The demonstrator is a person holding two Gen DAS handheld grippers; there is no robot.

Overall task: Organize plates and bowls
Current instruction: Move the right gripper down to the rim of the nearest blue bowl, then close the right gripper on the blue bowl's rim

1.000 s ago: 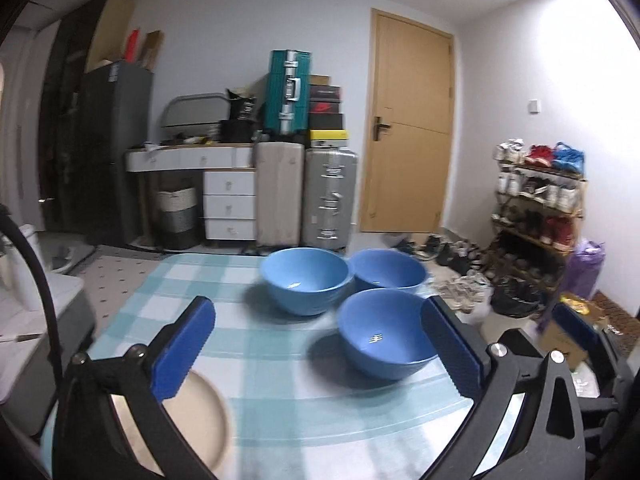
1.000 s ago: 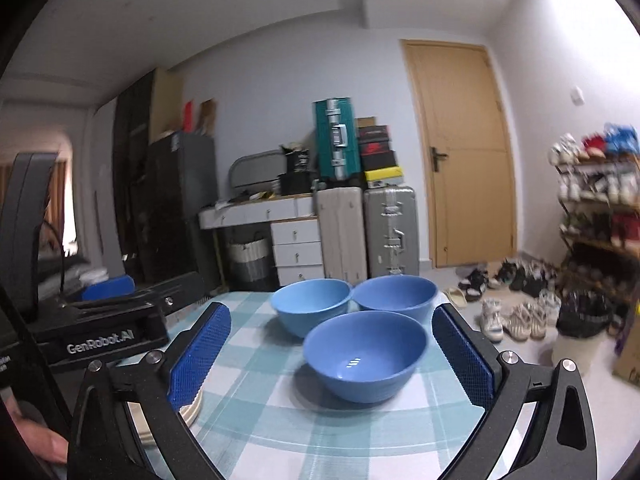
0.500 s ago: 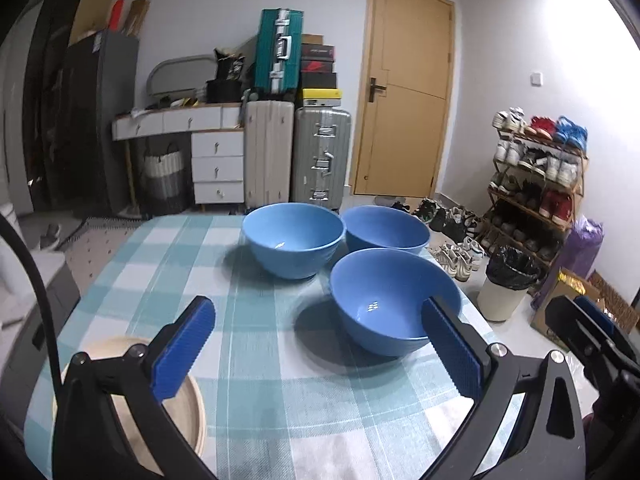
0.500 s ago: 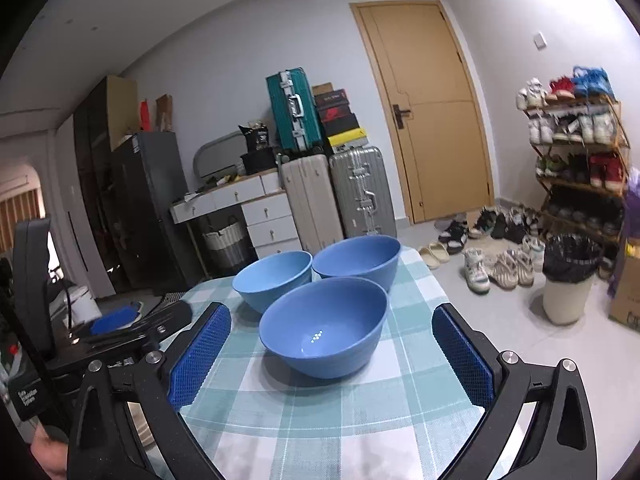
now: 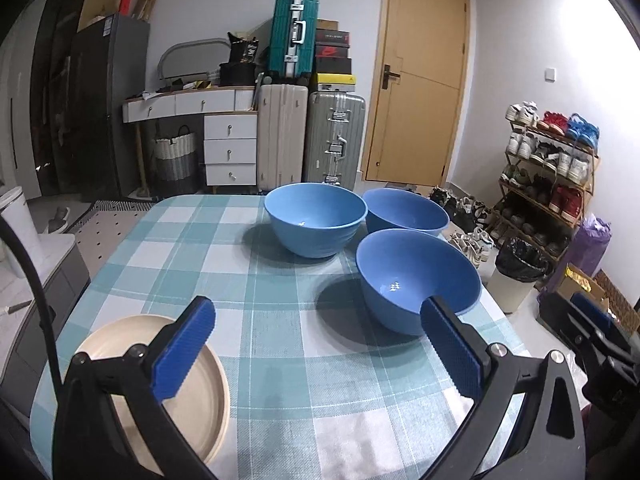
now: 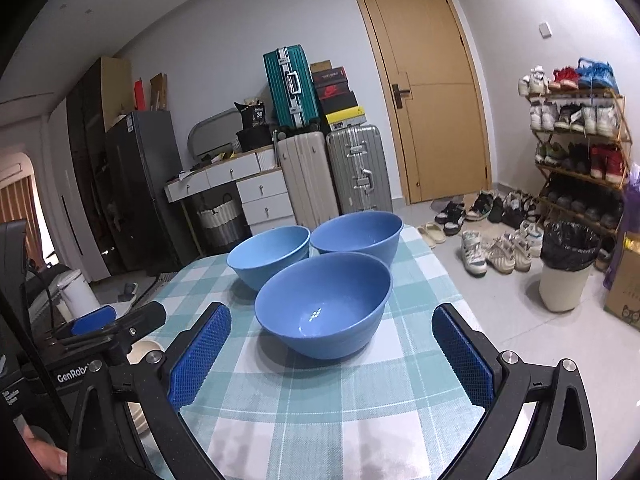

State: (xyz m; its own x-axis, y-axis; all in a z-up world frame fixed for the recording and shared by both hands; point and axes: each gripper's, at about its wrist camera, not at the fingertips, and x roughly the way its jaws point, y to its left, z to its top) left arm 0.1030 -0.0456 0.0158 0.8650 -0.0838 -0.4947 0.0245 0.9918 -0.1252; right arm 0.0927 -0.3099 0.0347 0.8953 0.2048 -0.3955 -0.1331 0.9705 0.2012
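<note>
Three blue bowls stand upright on the checked tablecloth: a near one, a far left one and a far right one. A stack of beige plates lies at the table's near left, partly behind my left finger; a sliver of it shows in the right wrist view. My left gripper is open and empty above the table's near part. My right gripper is open and empty, just short of the near bowl.
The table's right edge drops to the floor, with a white bin, a shoe rack and loose shoes beyond. Suitcases, drawers and a door stand at the back. The other gripper shows at each view's side.
Both grippers have tilted down and moved toward the table, so the bowls and plates show more fully. The right gripper has come nearer the near bowl. Bowls and plates have not moved.
</note>
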